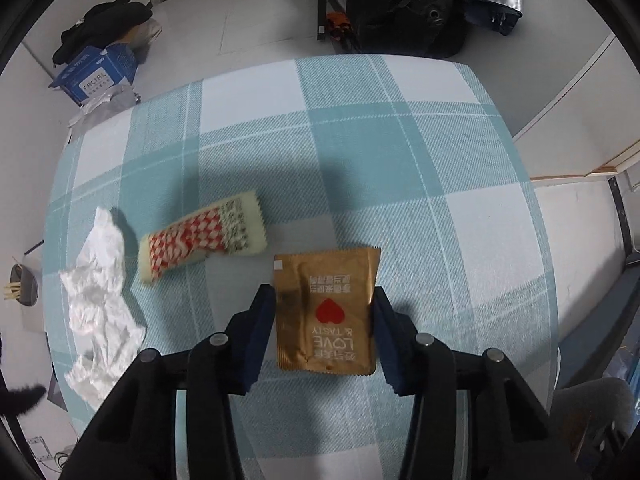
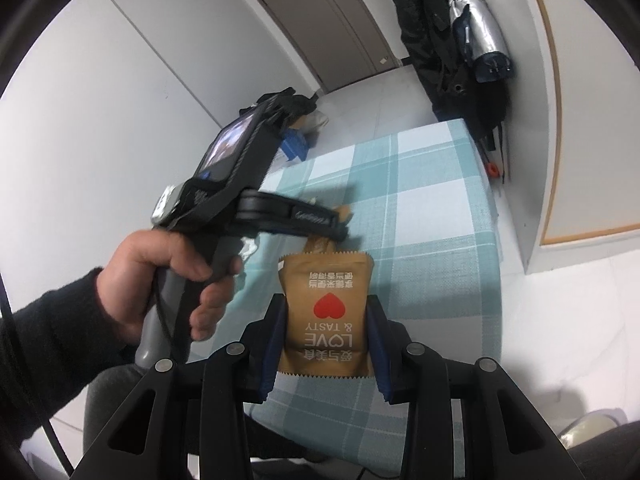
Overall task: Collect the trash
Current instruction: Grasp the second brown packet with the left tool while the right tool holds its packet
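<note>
My left tool [image 1: 324, 296] is clenched on a golden-brown snack sachet [image 1: 326, 320], its two fingers pressing the sachet's side edges. The sachet is printed with a red heart and "LOVE & TASTY", and it hangs above the teal-and-white checked tabletop [image 1: 400, 160].

My right tool [image 2: 328, 304] is grasping a second sachet [image 2: 328, 332] of the same print. That one bows outward between the fingers, off the near edge of the tabletop. From the right wrist view I see my left hand [image 2: 160, 280] wrapped around the other tool's grey handle, and a brown bit of its sachet shows under the fingertips.

Left of my left tool, a red-and-white patterned wrapper [image 1: 200, 240] lies on the cloth. A crumpled white tissue [image 1: 100, 300] lies just beside it near the tabletop's left edge. A blue "FACIAL" tissue box [image 1: 96, 72] sits on the floor beyond.
</note>
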A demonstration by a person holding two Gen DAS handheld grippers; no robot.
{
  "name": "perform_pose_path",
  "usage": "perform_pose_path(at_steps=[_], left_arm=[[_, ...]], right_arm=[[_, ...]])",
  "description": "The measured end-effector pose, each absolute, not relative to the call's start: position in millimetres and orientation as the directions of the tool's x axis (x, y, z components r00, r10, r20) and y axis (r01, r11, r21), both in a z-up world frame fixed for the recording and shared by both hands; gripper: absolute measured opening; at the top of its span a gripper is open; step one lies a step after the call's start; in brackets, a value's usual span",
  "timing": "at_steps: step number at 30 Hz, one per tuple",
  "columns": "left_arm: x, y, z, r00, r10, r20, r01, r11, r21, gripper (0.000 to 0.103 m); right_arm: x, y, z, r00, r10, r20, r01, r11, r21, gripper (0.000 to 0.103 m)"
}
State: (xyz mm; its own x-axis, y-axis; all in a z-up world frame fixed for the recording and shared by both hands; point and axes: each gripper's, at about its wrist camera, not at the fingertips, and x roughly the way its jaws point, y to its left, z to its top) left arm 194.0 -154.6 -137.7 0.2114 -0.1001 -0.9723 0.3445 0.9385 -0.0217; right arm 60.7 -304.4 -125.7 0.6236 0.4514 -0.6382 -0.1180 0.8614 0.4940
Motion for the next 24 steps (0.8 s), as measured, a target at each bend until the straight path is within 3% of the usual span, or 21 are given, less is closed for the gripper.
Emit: perform_pose_path(at_steps=[2,6,17,24], left_arm=[[191.2,-148.0,-135.6,0.218,-0.112,-0.97,0.338,0.941,-0.032,0.039],[191.1,-136.0,-126.8,0.215,-0.17,-0.962,0.315,0.944,-0.096,0.018],[183.5,-102.3,-124.0,0.234,-0.243,-0.942,0.252,0.95,-0.182,0.004],[165.3,-94.8,-111.7,0.3,-0.204,-0.932,0.234,0.963,-0.136,0.002]], right_arm=[[61.7,-306.0,-125.8,0.626,0.449,-0.637,-0.112,0.861,0.496,0.037],[60.3,-305.9,-124.8,0.63,0.441,-0.639,-0.107,0.864,0.491,0.037],[60.2,-293.6,-127.3,0.632,0.406,-0.66,-0.111,0.89,0.442,0.037],[66.4,-283.4,-131.0,0.616,0.395,-0.682,-0.105,0.899,0.425,0.037]])
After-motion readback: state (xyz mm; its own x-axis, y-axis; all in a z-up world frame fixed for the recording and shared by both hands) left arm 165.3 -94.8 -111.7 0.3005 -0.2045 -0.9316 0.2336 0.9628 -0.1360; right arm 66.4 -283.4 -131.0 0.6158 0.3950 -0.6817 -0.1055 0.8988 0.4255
